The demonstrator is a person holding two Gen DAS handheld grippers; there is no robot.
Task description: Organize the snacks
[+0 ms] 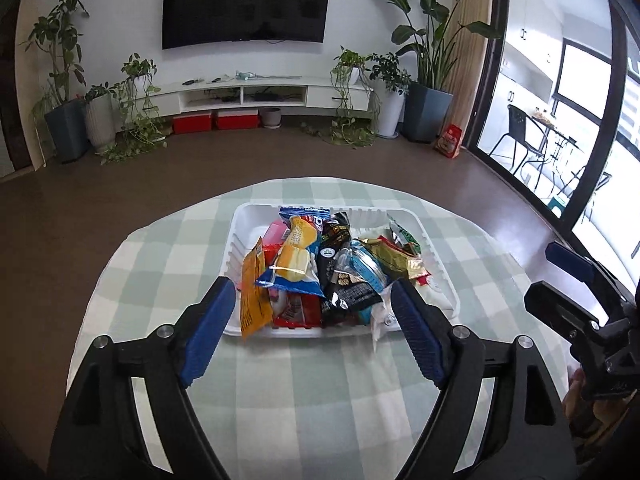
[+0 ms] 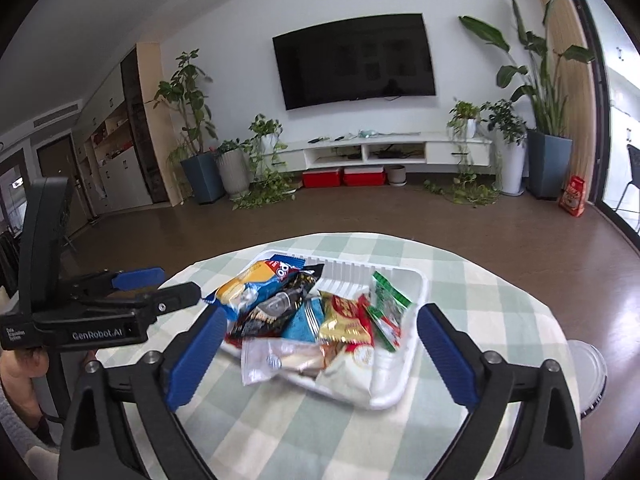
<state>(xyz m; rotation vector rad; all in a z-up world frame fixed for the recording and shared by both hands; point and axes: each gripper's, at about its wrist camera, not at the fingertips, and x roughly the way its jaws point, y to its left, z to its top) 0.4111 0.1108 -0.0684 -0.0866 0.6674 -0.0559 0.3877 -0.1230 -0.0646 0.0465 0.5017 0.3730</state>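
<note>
A white tray (image 1: pixel 440 300) (image 2: pixel 404 376) sits on a round table with a green checked cloth (image 1: pixel 304 392) (image 2: pixel 280 432). It holds a heap of several snack packets: an orange packet (image 1: pixel 253 296), a yellow and blue one (image 1: pixel 296 258) (image 2: pixel 244 290), a black one (image 1: pixel 344 280) (image 2: pixel 280 308), a gold and red one (image 2: pixel 344 318), a green one (image 2: pixel 386 300) and a clear wrapped one (image 2: pixel 280 360). My left gripper (image 1: pixel 312 328) is open and empty just before the tray's near edge. My right gripper (image 2: pixel 320 360) is open and empty over the tray's near side. Each gripper shows in the other's view: the right one (image 1: pixel 576 292), the left one (image 2: pixel 160 284).
A clear plastic lid or cup (image 2: pixel 592 372) lies at the table's right edge. Beyond the table are a brown floor, a TV on the wall (image 1: pixel 246 4), a low white cabinet (image 1: pixel 276 94), potted plants and a glass door (image 1: pixel 560 100) on the right.
</note>
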